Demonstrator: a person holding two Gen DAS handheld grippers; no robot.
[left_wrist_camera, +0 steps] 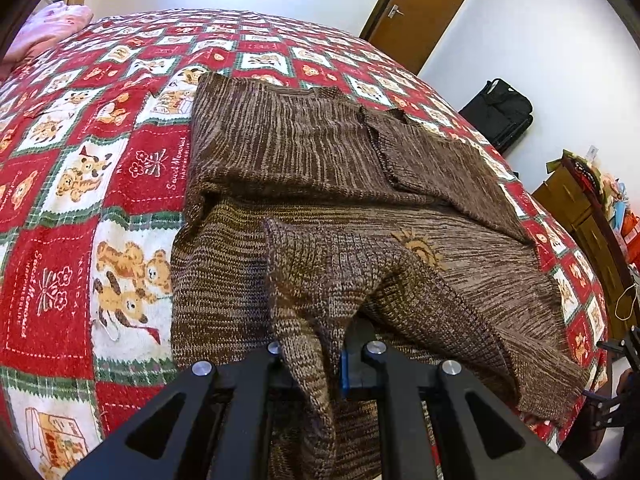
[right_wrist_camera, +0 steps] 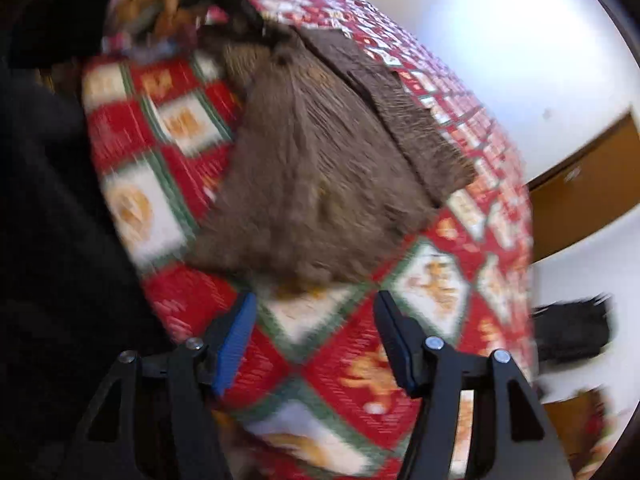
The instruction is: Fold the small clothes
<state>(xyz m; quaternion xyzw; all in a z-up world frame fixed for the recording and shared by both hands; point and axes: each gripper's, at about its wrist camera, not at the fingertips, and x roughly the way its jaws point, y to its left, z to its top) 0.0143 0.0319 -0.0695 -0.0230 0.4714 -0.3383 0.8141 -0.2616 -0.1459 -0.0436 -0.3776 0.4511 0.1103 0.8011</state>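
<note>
A bed point(left_wrist_camera: 60, 208) covered by a red, white and green teddy-bear quilt carries a mottled brown knitted sweater point(left_wrist_camera: 304, 148), partly folded with a small tan sun motif showing. The left claw point(left_wrist_camera: 310, 354) is clenched on a raised fold of its knit. The right claw point(right_wrist_camera: 316, 340) hangs parted and empty over bare quilt just beside the sweater's hem.

The left gripper point(left_wrist_camera: 312, 354) has matte black angular arms with triangular cut-outs, round silver screw heads at the joints and a blue pad on one of its fingers point(left_wrist_camera: 345, 372). The right gripper point(right_wrist_camera: 316, 344) matches it, with blue ribbed pads.
</note>
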